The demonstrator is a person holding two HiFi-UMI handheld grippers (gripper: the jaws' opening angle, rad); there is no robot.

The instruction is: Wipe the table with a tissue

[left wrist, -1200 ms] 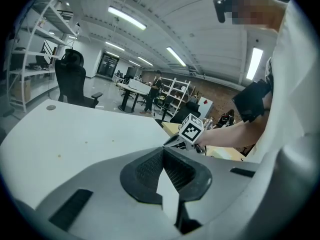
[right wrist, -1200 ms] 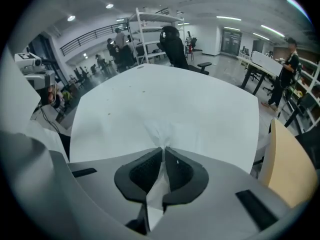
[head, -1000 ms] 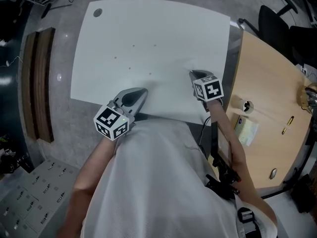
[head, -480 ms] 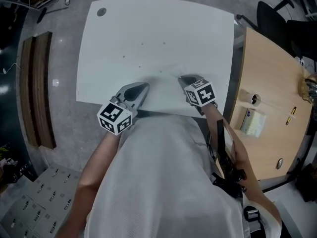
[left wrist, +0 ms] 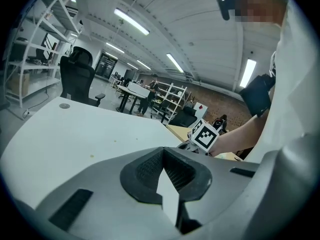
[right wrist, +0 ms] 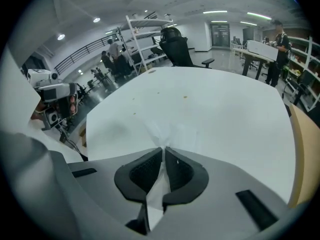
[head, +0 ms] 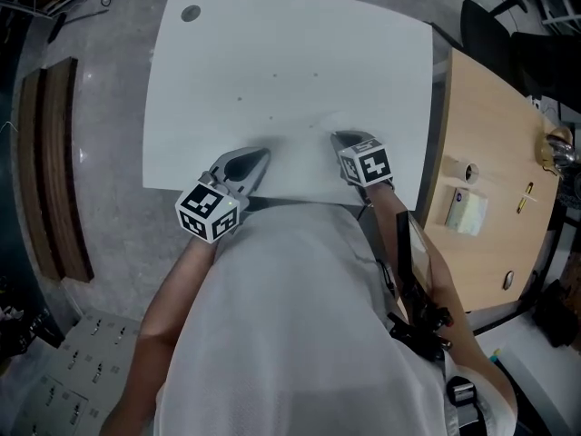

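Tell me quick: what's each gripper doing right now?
Left gripper: closed, jaws together, nothing visibly held.
Right gripper: closed on the tissue.

Wide white bench [head: 290,53], open surface across its middle and far side, marked only by tiny specks [head: 275,77]. A wooden desk [head: 490,134] carrying small items stands just beside its right edge. A black chair [head: 481,25] stands near the far right corner.

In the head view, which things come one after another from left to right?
wooden board → left tool → right tool → tape roll → pen
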